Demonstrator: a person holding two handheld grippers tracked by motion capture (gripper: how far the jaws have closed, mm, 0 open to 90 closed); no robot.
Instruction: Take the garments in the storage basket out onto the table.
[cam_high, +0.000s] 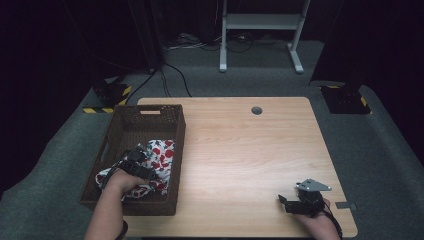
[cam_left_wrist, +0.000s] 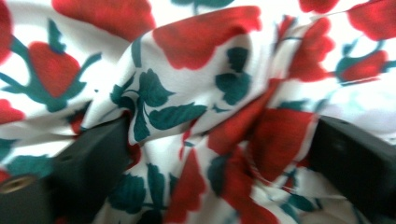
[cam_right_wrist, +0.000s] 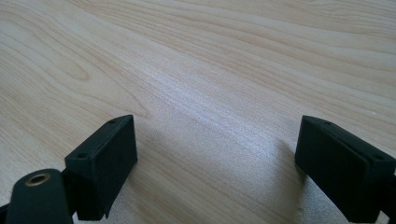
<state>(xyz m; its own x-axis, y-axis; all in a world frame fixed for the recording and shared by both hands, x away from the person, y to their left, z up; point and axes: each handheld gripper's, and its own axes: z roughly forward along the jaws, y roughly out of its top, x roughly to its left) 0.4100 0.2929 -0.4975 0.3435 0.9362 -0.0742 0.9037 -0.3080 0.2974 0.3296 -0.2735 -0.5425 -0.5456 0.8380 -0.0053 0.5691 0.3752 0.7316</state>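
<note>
Pale wood-grain surface (cam_high: 240, 150) stands on grey carpet in a dark room, a white metal stand (cam_high: 260, 30) behind it. At the surface's left edge sits a dark brown woven rectangular basket (cam_high: 150, 117), its long axis running from the near edge toward the far one. Inside, in the near half, lies a crumpled white cloth printed with red flowers and green leaves (cam_high: 162, 157), lengthwise along the basket. The left gripper (cam_left_wrist: 219, 154) reaches down into the basket; its fingers stand apart with a bunched fold of cloth between them, touching both. The right gripper (cam_high: 295, 204) rests near the surface's near right corner, fingers spread wide over bare wood.
</note>
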